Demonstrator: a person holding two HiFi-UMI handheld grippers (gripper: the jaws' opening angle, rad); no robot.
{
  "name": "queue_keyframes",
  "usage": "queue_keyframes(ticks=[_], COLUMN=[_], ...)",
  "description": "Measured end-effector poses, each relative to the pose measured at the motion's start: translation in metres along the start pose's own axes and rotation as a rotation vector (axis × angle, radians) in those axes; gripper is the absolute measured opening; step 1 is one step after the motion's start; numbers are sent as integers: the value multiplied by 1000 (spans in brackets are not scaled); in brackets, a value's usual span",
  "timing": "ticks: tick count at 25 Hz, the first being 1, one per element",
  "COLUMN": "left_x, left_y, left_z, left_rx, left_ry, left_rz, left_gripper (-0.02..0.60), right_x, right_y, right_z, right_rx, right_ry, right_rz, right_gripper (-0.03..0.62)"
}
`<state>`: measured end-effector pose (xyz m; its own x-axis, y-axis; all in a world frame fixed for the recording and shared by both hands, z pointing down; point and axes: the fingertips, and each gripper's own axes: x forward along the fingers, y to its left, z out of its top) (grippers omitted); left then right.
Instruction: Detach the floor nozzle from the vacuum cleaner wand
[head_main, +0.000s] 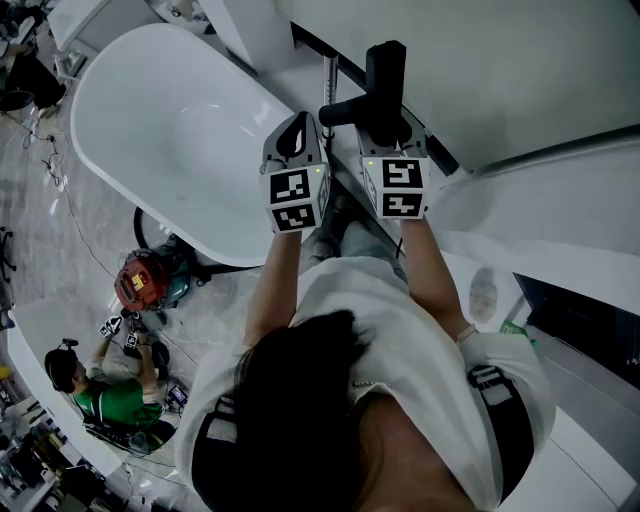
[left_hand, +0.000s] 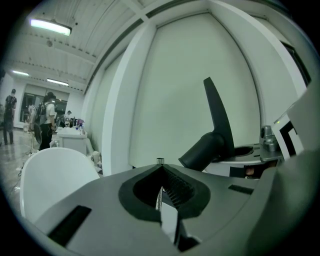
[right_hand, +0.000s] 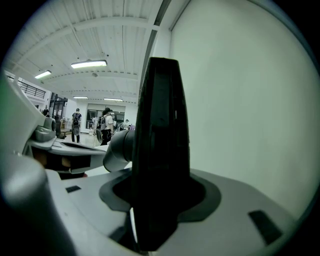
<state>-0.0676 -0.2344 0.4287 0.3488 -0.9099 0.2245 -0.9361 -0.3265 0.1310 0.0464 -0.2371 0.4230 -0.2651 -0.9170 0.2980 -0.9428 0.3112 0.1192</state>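
The black floor nozzle (head_main: 385, 75) stands upright between the jaws of my right gripper (head_main: 388, 135), which is shut on it. In the right gripper view the nozzle (right_hand: 160, 150) fills the middle above that gripper (right_hand: 160, 200). Its round neck (head_main: 340, 110) points left with a free end, also visible in the left gripper view (left_hand: 202, 150). My left gripper (head_main: 298, 125) is beside it, jaws together (left_hand: 160, 172). A thin metal tube (head_main: 328, 75) rises just past the left gripper's tips, its top end (left_hand: 160, 161) showing. Whether the jaws pinch it I cannot tell.
A white bathtub (head_main: 170, 130) lies below on the left and a white wall panel (head_main: 500, 80) is ahead. On the floor are a red canister (head_main: 140, 280) and a crouching person in green (head_main: 110, 400). More people stand far off (left_hand: 45, 120).
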Motion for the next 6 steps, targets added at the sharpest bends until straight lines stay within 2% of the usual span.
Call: queue_keyframes(ticks=[6], left_x=[-2], left_y=[-2], left_z=[1], left_rx=[6], left_ry=[-8], left_rz=[6], left_gripper=[3], right_x=[-3], right_y=[3], right_z=[-1], right_rx=[-6], right_ry=[-5], right_rz=[9], right_gripper=[219])
